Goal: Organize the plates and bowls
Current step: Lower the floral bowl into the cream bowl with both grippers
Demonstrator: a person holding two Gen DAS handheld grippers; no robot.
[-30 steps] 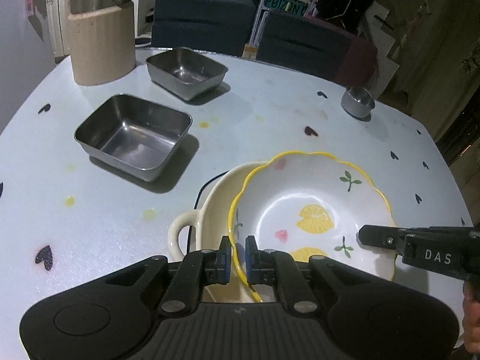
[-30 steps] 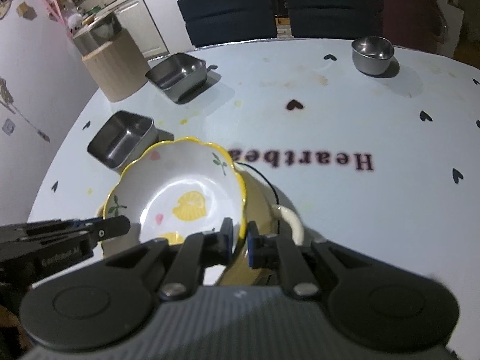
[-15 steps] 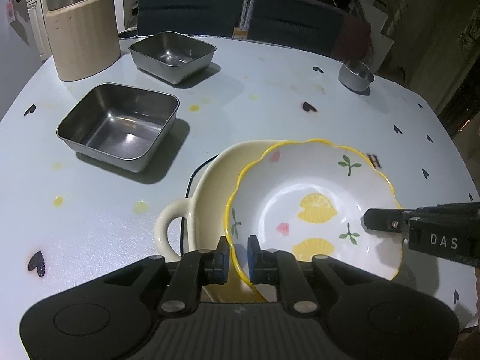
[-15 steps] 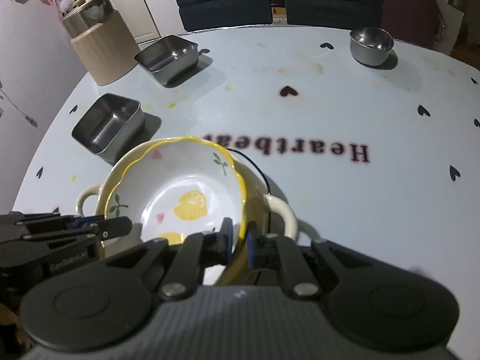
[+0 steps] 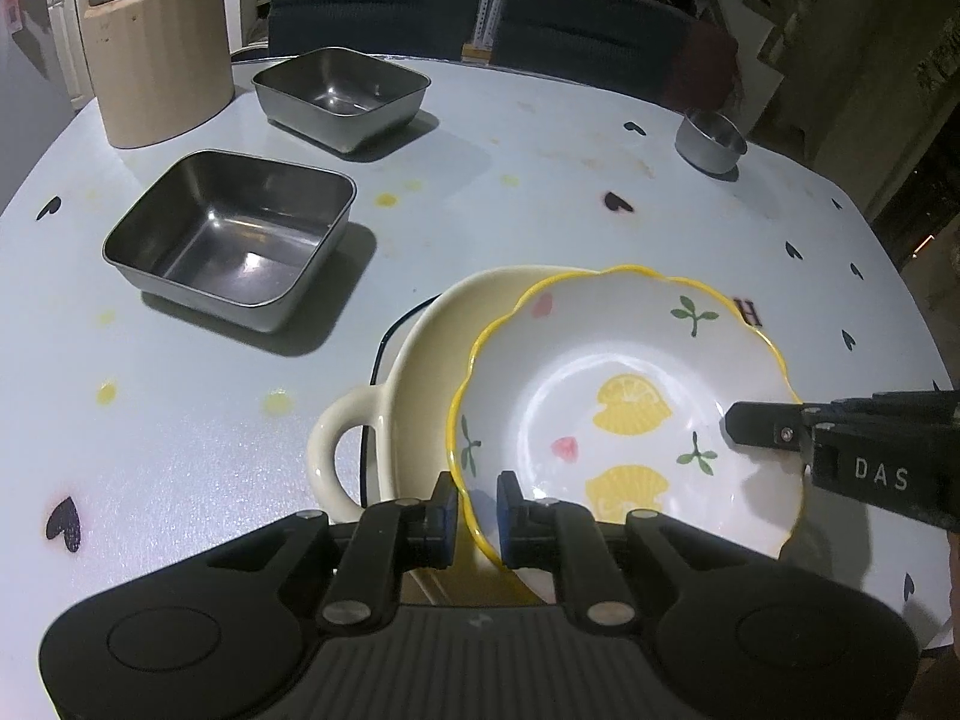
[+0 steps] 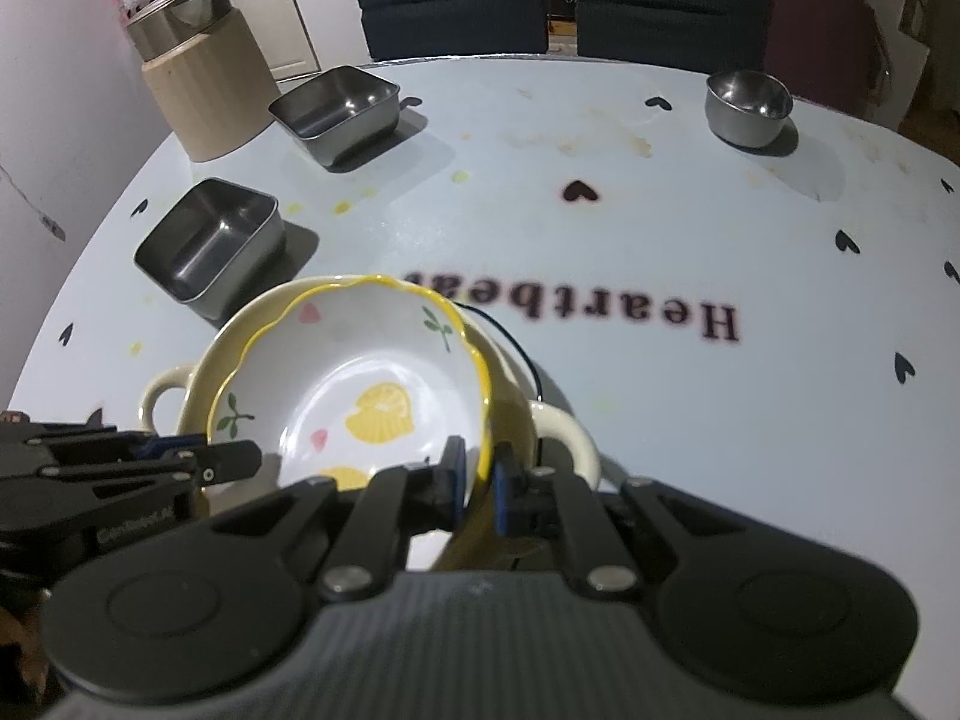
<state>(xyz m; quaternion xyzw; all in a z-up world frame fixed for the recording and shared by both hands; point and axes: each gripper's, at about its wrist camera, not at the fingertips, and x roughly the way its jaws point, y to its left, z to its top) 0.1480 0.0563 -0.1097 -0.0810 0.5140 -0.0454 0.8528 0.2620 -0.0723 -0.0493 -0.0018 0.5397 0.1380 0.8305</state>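
Lemon-print bowl (image 5: 624, 396) with the wavy yellow rim sits inside the cream two-handled dish (image 5: 414, 384), tilted and off-centre toward the right side of the dish, not yet seated flat. Left hand-held gripper (image 5: 477, 507) straddles the bowl's near rim; in the left wrist view a gap shows on each side of the rim, so the pads look slack rather than pressing, grip apparently released. Right hand-held gripper (image 6: 477, 480) has the opposite edge of the same bowl between its jaws, which stand very close on the rim; reads as still clenched on the bowl. Both point steeply down at the surface (image 5: 510, 138). Progress, as judged: the first nesting is nearly done, with the bowl in the dish and one grip let go; the right side has yet to let go, and the bowl may need a nudge to centre. Left to sort: two square steel trays, the near one (image 5: 231, 237) and the far one (image 5: 342, 96), standing apart on the left of the surface, and a small round steel cup (image 6: 747, 99) well apart at the far right. None of these is stacked or grouped. A tall beige canister (image 5: 159, 60) stands at the far left corner, just beside the far tray.
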